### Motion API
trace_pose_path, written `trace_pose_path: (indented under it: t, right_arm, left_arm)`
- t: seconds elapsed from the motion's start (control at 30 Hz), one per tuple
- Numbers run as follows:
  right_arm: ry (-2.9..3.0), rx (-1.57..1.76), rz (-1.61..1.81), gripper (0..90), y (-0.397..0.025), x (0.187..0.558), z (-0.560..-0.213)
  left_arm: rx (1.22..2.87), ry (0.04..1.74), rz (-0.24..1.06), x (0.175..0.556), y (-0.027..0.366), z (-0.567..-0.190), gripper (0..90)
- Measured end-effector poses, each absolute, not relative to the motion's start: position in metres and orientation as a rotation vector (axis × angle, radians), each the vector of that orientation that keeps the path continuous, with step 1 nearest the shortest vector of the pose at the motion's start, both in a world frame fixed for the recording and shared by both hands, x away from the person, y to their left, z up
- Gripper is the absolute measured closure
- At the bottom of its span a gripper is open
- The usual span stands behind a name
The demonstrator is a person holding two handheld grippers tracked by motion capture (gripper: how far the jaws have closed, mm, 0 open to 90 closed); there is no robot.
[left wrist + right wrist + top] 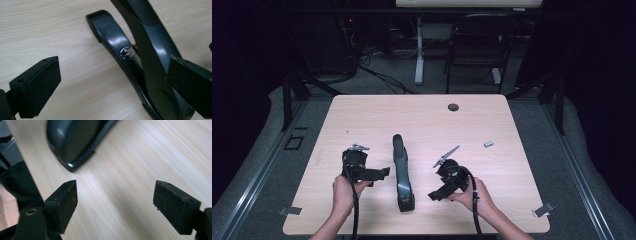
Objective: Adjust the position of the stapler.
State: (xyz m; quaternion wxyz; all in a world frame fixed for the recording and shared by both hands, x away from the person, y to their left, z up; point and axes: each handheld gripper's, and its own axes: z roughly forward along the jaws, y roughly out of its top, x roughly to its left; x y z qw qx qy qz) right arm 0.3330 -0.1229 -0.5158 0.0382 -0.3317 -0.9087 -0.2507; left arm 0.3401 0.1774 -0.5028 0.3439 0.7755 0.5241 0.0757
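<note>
Stapler (402,175): lying lengthwise mid-table, between both grippers.
Left gripper (382,173): hovering just beside it, jaws spread, holding nothing.
Right gripper (435,193): sitting near, jaws gaping, empty.
Table (422,115): offering bare wood beyond; near edge lying close.

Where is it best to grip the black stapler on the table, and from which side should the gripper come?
Probably the stapler at its narrow middle, jaws across its width. It lies lengthwise away from the person, so the open left gripper, already beside it, could close in from the left.
</note>
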Motion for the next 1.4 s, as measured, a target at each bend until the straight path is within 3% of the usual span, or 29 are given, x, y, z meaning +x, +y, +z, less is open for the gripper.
trace_pose_path:
  t: [0.23, 0.57, 1.03, 1.4]
  right_arm:
    - [-2.758, -1.147, -0.787, 13.8, -0.164, 0.345, -0.516]
    - [-2.732, -1.238, -0.787, 13.5, -0.181, 0.36, -0.516]
    - [-2.737, -1.222, -0.713, 14.5, -0.185, 0.367, -0.524]
    - [-2.719, -1.22, -0.736, 15.0, -0.185, 0.365, -0.523]
  left_arm:
    - [2.014, 1.331, 0.19, 0.347, 0.151, -0.495, 0.0]
    - [2.111, 1.301, 0.14, 0.361, 0.114, -0.511, 1.3]
    - [2.215, 1.25, 0.2, 0.355, 0.101, -0.518, 24.5]
    - [2.27, 1.202, 0.204, 0.358, 0.102, -0.519, 24.4]
